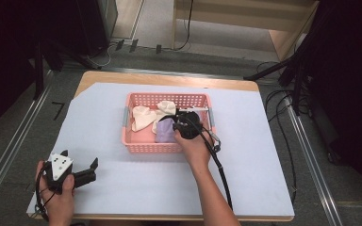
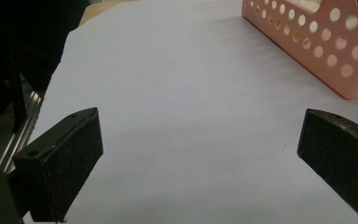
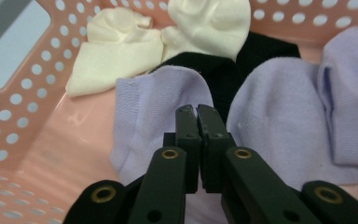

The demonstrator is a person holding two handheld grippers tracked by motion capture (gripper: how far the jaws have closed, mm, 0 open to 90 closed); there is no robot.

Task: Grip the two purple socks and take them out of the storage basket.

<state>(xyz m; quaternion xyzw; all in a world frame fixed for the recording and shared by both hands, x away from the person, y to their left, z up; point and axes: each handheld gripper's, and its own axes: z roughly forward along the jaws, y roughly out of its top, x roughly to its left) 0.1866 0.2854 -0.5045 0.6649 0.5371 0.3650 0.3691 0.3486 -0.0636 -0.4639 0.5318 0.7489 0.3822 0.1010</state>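
Observation:
A pink perforated basket (image 1: 167,95) stands at the middle of the white-covered table and holds several socks. Cream socks (image 1: 143,117) lie at its left and back. A lavender sock (image 1: 164,131) lies near its front. My right gripper (image 1: 179,121) reaches down into the basket. In the right gripper view its jaws (image 3: 196,111) are shut tight, tips down on a lavender sock (image 3: 149,102) beside a black sock (image 3: 223,70), with no cloth visible between the pads. Another lavender sock (image 3: 279,116) lies to the right. My left gripper (image 1: 81,159) rests open at the near left, and nothing is between its jaws (image 2: 200,116).
The white sheet (image 1: 122,188) covers most of the wooden table. In the left gripper view a corner of the basket (image 2: 317,51) shows at upper right. Cream socks (image 3: 116,51) lie against the basket's far wall (image 3: 18,107). Cables (image 1: 283,117) trail on the floor to the right.

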